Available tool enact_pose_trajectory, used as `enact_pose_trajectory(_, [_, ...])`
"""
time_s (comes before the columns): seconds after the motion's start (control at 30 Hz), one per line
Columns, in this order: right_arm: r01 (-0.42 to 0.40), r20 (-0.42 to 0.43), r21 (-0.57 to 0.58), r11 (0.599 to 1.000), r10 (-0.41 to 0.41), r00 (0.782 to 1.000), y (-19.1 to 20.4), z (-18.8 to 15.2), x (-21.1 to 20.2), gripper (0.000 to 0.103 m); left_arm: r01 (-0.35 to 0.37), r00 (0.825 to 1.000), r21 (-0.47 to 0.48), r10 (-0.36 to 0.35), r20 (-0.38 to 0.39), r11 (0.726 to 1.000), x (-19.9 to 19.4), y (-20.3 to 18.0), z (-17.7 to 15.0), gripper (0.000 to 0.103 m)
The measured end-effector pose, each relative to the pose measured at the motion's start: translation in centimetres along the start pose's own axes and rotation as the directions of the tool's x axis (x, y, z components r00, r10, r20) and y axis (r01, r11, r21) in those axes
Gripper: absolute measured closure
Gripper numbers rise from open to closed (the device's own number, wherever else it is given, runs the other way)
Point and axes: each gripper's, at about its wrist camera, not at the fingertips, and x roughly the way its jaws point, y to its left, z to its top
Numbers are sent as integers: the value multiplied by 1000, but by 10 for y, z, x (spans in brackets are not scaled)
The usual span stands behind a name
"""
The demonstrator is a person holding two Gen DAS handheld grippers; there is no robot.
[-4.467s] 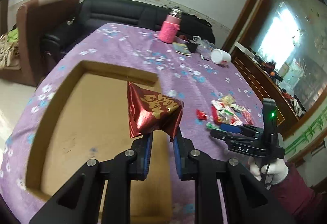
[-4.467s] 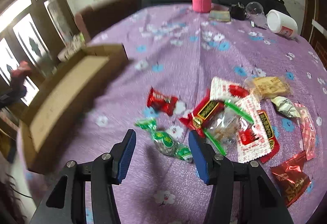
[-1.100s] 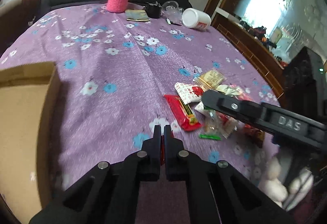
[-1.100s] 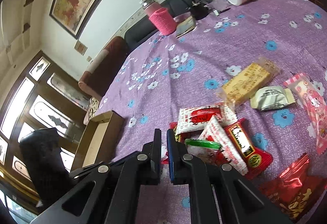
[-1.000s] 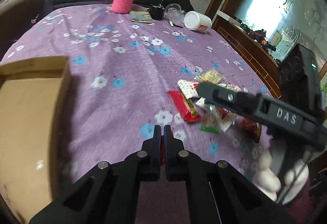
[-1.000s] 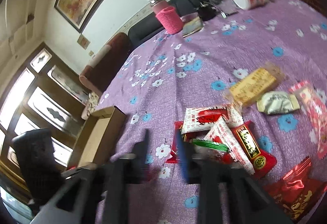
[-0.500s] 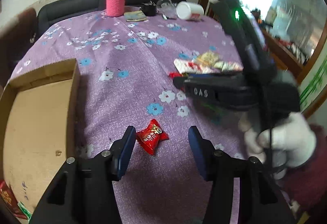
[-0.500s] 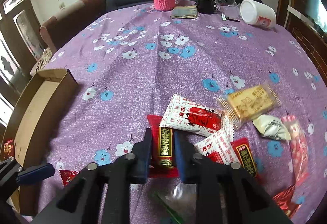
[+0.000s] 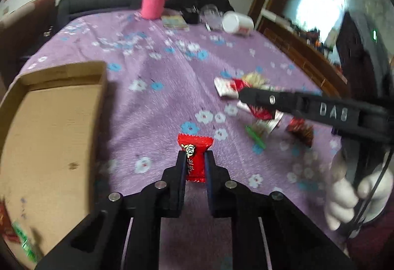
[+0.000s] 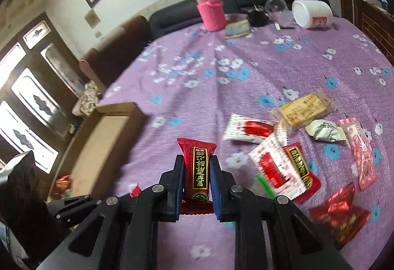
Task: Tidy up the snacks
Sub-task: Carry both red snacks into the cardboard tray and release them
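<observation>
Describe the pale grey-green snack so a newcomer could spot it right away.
On the purple flowered tablecloth, find the snack pile at the right. The pale grey-green snack lies at its far right, just below the yellow cracker pack and left of the pink wrapper. It is the only dull, puffy one among bright flat packets.

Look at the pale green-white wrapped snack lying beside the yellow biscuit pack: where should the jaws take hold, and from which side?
Probably across the puffed middle of the pale wrapped snack, coming from above. It lies flat on the purple tablecloth, so only its top is exposed. The yellow biscuit pack and pink striped packet crowd its ends, so set the jaws across its short width.
</observation>
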Motion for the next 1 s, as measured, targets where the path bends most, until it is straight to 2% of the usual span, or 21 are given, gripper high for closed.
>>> enact_pose_trajectory(0.1, [-79,-4,-22,997,79,997,29,-4,-9,82,-5,998,-65,8,58,998,-36,17,-5,89])
enact_pose_trajectory(0.2, [-159,-31,-65,985,157,987,65,-14,-11,82,-67,994,-133,78,77,989,-66,43,-20,89])
enact_pose_trajectory(0.37, [-285,-142,-127,950,267,953,135,-36,16,82,-226,971,-256,237,13,940,-88,97,-55,89])
enact_pose_trajectory(0.47, [-297,-194,-156,942,265,945,165,-49,39,82,-266,963,-308,269,-33,914,-91,118,-68,89])
enact_pose_trajectory(0.53, [-297,-223,-164,941,258,940,180,-56,55,81,-266,963,-317,269,-35,911,-94,123,-74,88])
enact_pose_trajectory(0.57, [-289,-231,-169,942,247,941,183,-57,60,80,-260,964,-321,265,-27,911,-96,123,-75,84])
enact_pose_trajectory(0.6, [-272,-234,-176,946,228,945,188,-60,66,80,-247,966,-327,258,-11,912,-101,124,-76,72])
enact_pose_trajectory(0.63, [-258,-238,-185,948,212,948,192,-63,71,79,-245,966,-332,260,1,911,-105,125,-76,67])
enact_pose_trajectory(0.7, [-254,-243,-184,950,206,948,195,-68,73,79,-270,957,-347,289,2,898,-111,127,-79,55])
enact_pose_trajectory(0.8, [-247,-224,-186,951,204,953,190,-70,65,73,-239,961,-380,275,42,894,-126,132,-82,47])
enact_pose_trajectory(0.93, [-244,-170,-147,959,219,961,169,-66,40,72,-213,959,-399,269,90,892,-144,127,-82,45])
enact_pose_trajectory(1.0, [-237,-135,-121,964,221,966,155,-67,27,70,-196,959,-395,259,113,897,-149,119,-79,38])
